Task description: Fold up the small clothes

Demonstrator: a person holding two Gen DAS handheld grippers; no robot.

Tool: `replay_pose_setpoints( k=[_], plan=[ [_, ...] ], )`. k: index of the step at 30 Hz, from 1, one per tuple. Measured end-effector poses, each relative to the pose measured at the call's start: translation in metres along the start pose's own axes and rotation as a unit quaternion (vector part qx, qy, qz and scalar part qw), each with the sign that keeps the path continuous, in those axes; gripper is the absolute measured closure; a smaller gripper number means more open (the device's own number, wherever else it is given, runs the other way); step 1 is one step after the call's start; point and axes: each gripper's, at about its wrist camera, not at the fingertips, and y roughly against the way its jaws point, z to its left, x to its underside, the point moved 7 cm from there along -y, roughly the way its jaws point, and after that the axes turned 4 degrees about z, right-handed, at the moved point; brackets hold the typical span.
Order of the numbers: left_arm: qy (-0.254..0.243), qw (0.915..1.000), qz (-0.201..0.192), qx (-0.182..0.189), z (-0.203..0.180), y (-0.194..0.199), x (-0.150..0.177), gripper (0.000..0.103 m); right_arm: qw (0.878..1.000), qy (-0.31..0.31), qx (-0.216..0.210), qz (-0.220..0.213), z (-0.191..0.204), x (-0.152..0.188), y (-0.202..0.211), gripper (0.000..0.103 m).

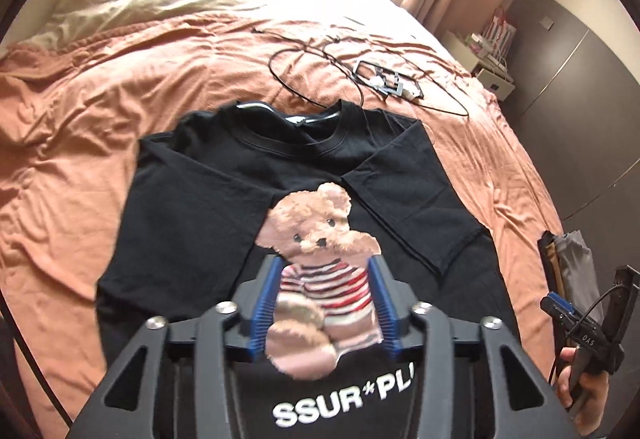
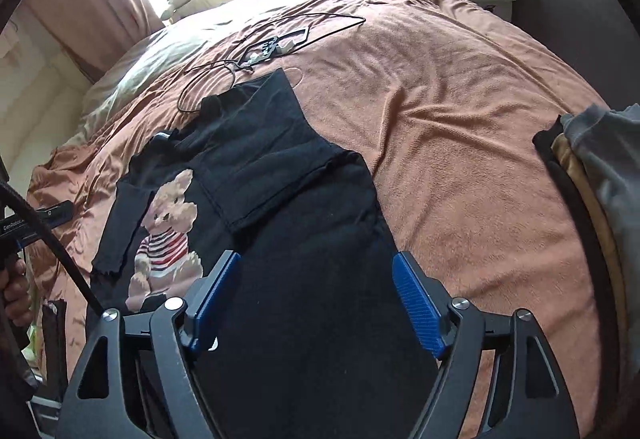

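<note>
Bed: salmon-coloured bedspread, cables and a small frame lying at its 12 o'clock end.
Shirt: black T-shirt flat on the bedspread, both sleeves folded inward, collar at 12 o'clock, hem toward 6; long axis runs 12 to 6.
Left gripper: released, hovering over the bear print.
Right gripper: released, wide, above the hem-side right half.
Nearer: both hang over the hem end; I judge a hem-to-collar fold.
</note>
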Motion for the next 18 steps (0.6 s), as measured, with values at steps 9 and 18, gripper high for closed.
replay_pose_setpoints(
  k=[9,18],
  plan=[
    [-0.003,0.9987,-0.05,-0.008,0.033,0.085,0.05,0.017,1.0,0.013,0.001,-0.015,0.006,0.039,0.065,0.004],
    [0.03,0.9965,-0.077,-0.014,0.082,0.134,0.112,0.017,0.997,0.057,0.039,-0.02,0.021,0.075,0.105,0.0]
  ],
)
